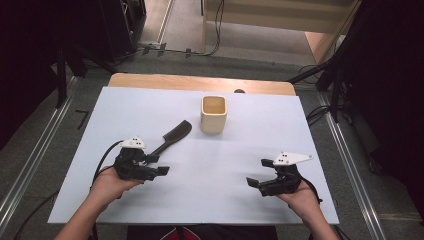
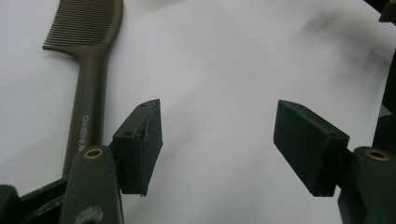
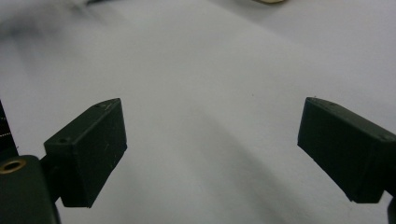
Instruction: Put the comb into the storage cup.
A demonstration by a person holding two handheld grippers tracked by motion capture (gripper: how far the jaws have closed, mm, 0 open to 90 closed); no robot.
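A dark brown comb (image 1: 172, 137) lies flat on the white table sheet (image 1: 210, 200), teeth end toward the back right. Its handle (image 2: 88, 107) runs just left of my left gripper (image 2: 217, 112), apart from the jaws. My left gripper (image 1: 159, 165) is open with nothing between its pads and sits at the comb's handle end. A cream square cup (image 1: 214, 114) stands upright behind the comb, empty as far as I can see. My right gripper (image 1: 259, 172) rests open at the front right, and between its pads (image 3: 88, 144) there is bare sheet.
The white sheet covers a wooden table whose far edge (image 1: 200, 82) shows behind the cup. Grey floor with metal rails (image 1: 35, 155) runs along both sides. Dark stands and cables crowd the back corners.
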